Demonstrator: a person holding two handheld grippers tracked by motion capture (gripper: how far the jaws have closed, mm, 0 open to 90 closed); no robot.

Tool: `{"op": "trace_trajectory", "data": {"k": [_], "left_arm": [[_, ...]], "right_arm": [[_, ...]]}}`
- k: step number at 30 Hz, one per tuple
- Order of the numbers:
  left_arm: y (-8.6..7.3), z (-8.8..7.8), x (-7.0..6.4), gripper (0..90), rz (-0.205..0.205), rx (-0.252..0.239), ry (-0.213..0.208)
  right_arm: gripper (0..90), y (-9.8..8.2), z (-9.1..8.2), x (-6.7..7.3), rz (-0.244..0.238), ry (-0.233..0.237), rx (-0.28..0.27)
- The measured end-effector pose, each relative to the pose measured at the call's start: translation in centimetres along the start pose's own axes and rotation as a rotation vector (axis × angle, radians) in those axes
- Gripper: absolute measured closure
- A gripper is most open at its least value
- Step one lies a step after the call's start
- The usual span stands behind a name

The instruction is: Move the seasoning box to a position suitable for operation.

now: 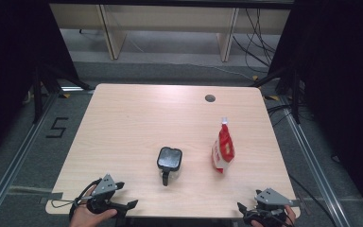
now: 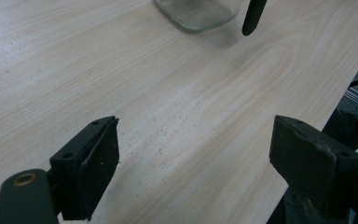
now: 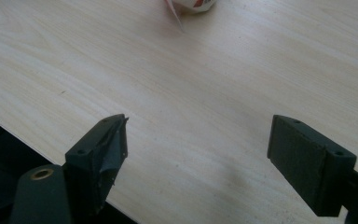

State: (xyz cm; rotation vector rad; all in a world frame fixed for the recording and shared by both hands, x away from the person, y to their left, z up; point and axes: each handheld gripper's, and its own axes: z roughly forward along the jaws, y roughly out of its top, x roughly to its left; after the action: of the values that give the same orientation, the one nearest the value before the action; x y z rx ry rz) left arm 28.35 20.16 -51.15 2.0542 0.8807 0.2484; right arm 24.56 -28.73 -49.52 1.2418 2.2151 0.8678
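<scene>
Your left gripper (image 1: 131, 204), jaws spread and empty, is sitting nearest the black-lidded glass jar (image 1: 169, 164), standing upright just ahead and to its right.

A round hole (image 1: 210, 98) pierces the wooden table (image 1: 137, 123).

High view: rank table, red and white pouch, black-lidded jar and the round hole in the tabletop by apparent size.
1. table
2. red and white pouch and black-lidded jar: look alike; the pouch is taller, the jar broader, so no ranking between them
3. round hole, smallest, though it lies farthest from the camera
</scene>
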Motion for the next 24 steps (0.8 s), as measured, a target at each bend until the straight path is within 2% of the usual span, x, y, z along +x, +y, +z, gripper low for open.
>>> {"op": "trace_trajectory", "data": {"k": [1, 3, 4, 6, 7, 9, 10, 12, 15, 16, 19, 20, 21, 24], "left_arm": [[0.0, -0.1, 0.0, 15.4, -0.001, 0.020, 0.010], [0.0, -0.1, -0.1, 15.4, 0.002, 0.014, 0.004], [0.1, 0.1, -0.2, 15.3, -0.004, -0.014, 0.003], [0.2, 0.0, -0.2, 15.3, 0.004, -0.012, -0.005], [0.2, 0.1, -0.3, 15.3, -0.017, -0.031, -0.008], [0.3, 0.1, -0.3, 15.3, -0.023, -0.043, -0.008], [0.4, -0.1, -0.3, 15.3, -0.038, -0.035, -0.002], [0.4, -0.2, -0.2, 15.3, -0.025, -0.047, -0.006], [0.5, -0.3, -0.2, 15.2, -0.020, -0.043, 0.004], [0.5, -0.2, -0.4, 15.2, -0.047, -0.072, 0.000], [0.7, -0.2, -0.4, 15.2, -0.061, -0.058, 0.004], [0.7, -0.1, -0.4, 15.2, -0.057, -0.073, 0.000], [0.8, -0.1, -0.4, 15.2, -0.044, -0.067, 0.001], [1.1, 0.1, -0.8, 15.3, -0.070, -0.063, 0.008]], "right_arm": [[20.8, 0.0, -0.1, -0.1, -0.008, -0.001, 0.006], [20.7, 0.0, 0.0, -0.1, 0.001, 0.009, 0.009], [20.5, 0.0, -0.1, -0.1, -0.007, 0.004, 0.001], [20.4, 0.0, 0.0, 0.0, 0.007, 0.012, 0.005], [20.6, 0.0, 0.1, 0.0, -0.015, 0.002, -0.023], [20.7, 0.1, 0.1, 0.0, -0.013, 0.001, -0.024], [20.7, 0.1, 0.1, 0.1, 0.001, 0.018, -0.008], [20.7, 0.1, 0.0, 0.0, -0.014, -0.004, -0.010], [20.4, 0.0, 0.1, 0.0, -0.010, 0.003, -0.024], [20.0, 0.1, 0.1, 0.0, -0.008, 0.001, -0.025], [20.0, 0.1, 0.1, 0.0, -0.002, 0.003, -0.026], [19.9, 0.1, -0.1, 0.1, 0.009, 0.008, -0.015], [19.7, 0.1, -0.1, 0.1, 0.008, 0.008, -0.016], [19.7, 0.1, -0.1, 0.1, 0.008, 0.004, -0.019]]}}
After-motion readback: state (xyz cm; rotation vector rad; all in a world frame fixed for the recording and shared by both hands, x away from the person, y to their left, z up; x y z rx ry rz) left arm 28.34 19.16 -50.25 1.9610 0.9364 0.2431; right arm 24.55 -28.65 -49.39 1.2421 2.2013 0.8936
